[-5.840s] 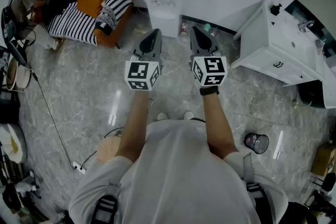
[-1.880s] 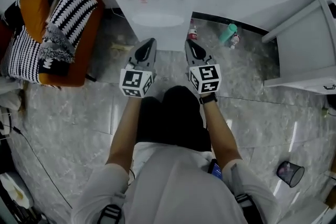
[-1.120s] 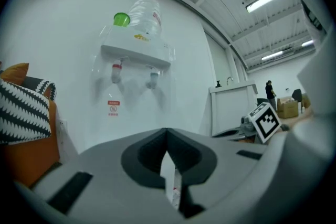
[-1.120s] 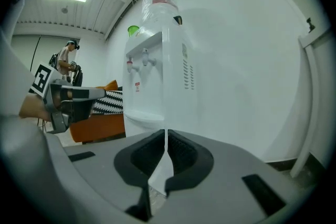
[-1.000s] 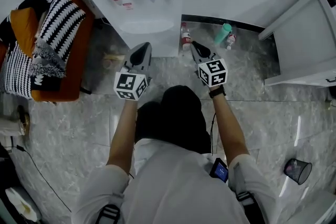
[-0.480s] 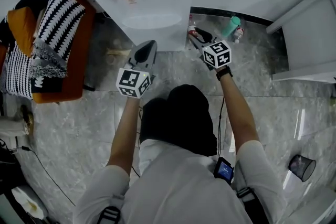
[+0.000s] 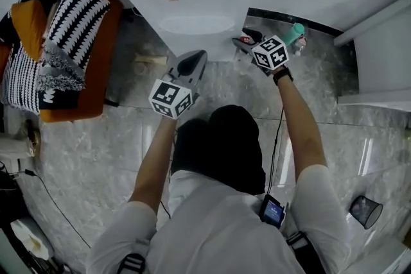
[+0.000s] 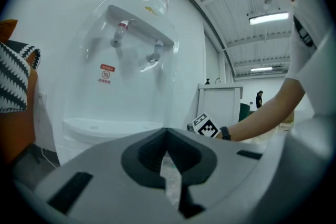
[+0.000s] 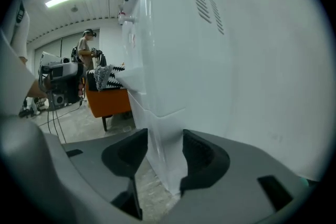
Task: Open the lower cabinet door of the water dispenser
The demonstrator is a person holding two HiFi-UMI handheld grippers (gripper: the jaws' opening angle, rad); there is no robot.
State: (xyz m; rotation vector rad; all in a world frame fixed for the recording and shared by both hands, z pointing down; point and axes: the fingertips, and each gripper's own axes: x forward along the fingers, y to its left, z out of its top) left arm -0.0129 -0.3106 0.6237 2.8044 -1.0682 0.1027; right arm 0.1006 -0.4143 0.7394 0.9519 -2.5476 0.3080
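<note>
The white water dispenser (image 7: 192,3) stands against the wall, its taps and drip tray facing me. My right gripper (image 7: 240,42) is at its lower right front corner. In the right gripper view the jaws of the right gripper (image 9: 160,147) have just been opening and stand apart. The edge of the lower cabinet door (image 9: 149,134) is between them, and the pads are not pressing on it. My left gripper (image 7: 198,56) hangs shut in front of the dispenser (image 8: 121,86). In its own view the left gripper (image 8: 167,136) holds nothing.
An orange chair (image 7: 58,29) with striped cushions stands left of the dispenser. Small bottles (image 7: 295,32) sit on the floor to its right, beside a white cabinet (image 7: 379,61). A black bin (image 7: 366,210) is at lower right. A person (image 9: 86,52) stands far off.
My right gripper has moved forward to the dispenser's right front corner and its jaws have opened. The left gripper has shifted slightly right and lower.
</note>
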